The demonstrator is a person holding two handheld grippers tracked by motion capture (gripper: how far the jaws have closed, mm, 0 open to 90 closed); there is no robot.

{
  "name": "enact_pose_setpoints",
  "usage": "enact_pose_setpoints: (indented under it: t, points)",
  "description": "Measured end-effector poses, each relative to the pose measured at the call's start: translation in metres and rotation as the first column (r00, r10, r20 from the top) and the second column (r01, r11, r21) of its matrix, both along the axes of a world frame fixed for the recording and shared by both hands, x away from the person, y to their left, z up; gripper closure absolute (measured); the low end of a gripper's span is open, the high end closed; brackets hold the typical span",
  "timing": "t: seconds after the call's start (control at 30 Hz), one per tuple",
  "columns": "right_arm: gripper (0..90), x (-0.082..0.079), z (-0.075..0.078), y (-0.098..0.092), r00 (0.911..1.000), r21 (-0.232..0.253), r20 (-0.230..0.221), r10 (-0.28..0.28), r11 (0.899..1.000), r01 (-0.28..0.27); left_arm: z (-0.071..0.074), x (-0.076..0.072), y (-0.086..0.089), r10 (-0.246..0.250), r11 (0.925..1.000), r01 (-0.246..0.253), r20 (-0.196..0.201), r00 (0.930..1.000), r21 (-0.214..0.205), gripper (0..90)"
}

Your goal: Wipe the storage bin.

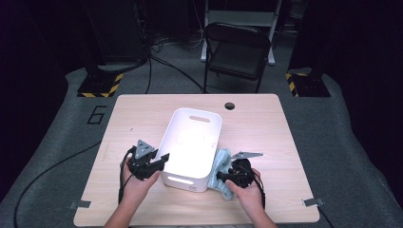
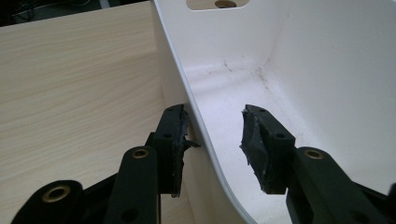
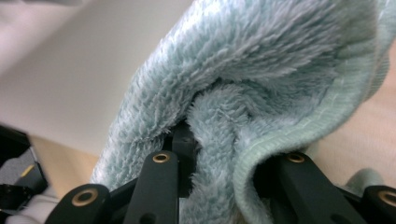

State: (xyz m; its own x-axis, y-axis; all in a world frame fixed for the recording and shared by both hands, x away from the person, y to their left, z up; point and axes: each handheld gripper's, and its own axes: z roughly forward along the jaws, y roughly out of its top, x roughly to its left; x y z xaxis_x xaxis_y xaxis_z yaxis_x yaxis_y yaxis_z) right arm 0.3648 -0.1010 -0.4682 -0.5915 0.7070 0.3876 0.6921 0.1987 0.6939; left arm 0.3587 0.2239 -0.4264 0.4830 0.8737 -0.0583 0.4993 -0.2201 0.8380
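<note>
I have the right gripper (image 1: 227,176) clamped on the cloth (image 3: 261,93), jaws pinched into a bunched fold of it. The cloth lies on the table (image 1: 280,142), touching the right wall of the bin (image 1: 190,142). My left gripper (image 2: 212,140) stands with jaws apart, straddling the bin's left wall, one outside, one inside, not yet closed.

I judge this as steadying the bin before wiping it. Next I'd close the left jaws on the wall, then lift the cloth over the rim.

The cloth is pale blue-green, fluffy, with a stitched hem; the bin is white, empty, faintly stained in its corners.
</note>
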Motion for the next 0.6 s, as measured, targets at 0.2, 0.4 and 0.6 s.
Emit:
enact_pose_setpoints:
  t: [0.2, 0.4, 0.6]
  points:
    - [69.8, -0.013, 0.032, -0.004, 0.9959, 0.054, 0.088, 0.022, 0.998, -0.026, 0.0, 0.0, 0.0, -0.008, 1.0, 0.008, -0.014, 0.9999, 0.0, 57.2]
    - [69.3, -0.02, 0.051, -0.008, 0.9911, 0.095, 0.129, 0.032, 0.994, -0.044, 0.0, 0.001, -0.001, -0.01, 0.9999, 0.01, -0.016, 0.9998, 0.001, 55.8]
    - [68.5, -0.018, 0.044, -0.006, 0.9946, 0.138, 0.103, 0.013, 0.99, -0.027, 0.0, -0.001, -0.002, 0.0, 1.0, 0.0, -0.012, 0.9999, 0.002, 55.9]
